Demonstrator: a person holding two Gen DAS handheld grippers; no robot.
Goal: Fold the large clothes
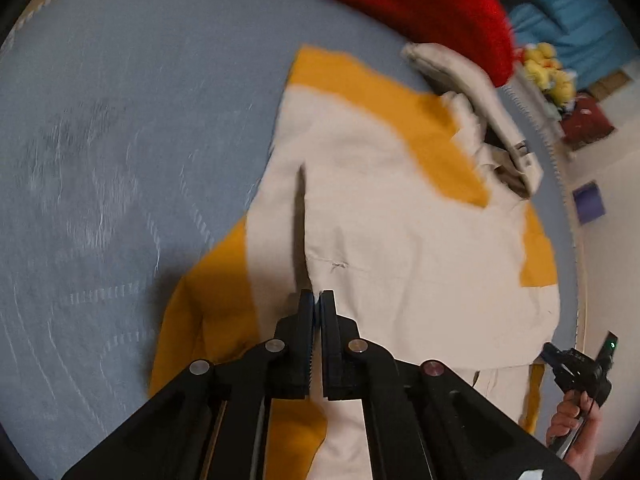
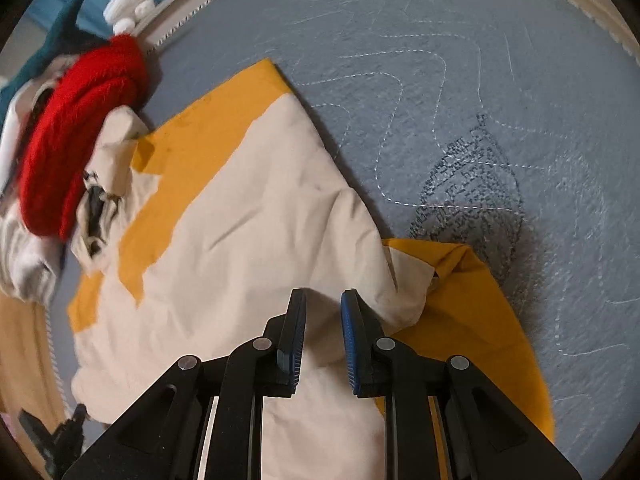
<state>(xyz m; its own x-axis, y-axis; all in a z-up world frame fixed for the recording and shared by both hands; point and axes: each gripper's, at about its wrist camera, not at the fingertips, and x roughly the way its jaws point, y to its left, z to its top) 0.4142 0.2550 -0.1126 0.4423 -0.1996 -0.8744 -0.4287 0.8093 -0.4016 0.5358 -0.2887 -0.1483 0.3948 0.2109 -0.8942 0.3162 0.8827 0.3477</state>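
A large cream and mustard-yellow jacket [image 1: 380, 200] lies spread on a blue-grey quilted mattress [image 1: 120, 140], its hood [image 1: 480, 112] toward the far edge. My left gripper [image 1: 318, 300] is shut on a ridge of the cream fabric near the jacket's middle. In the right wrist view the same jacket [image 2: 240, 220] fills the centre. My right gripper [image 2: 323, 300] is open, its jaws hovering over the cream fabric beside a folded yellow sleeve [image 2: 472, 312]. The other gripper and the hand holding it show at the left wrist view's lower right [image 1: 580, 376].
A red fleece garment [image 1: 420, 4] lies at the mattress's far edge, touching the hood; it also shows in the right wrist view [image 2: 80, 132]. Yellow plush toys [image 1: 548, 72] and a teal blanket [image 1: 568, 4] lie beyond. A dark scribbled mark [image 2: 472, 188] is on the mattress [image 2: 500, 80].
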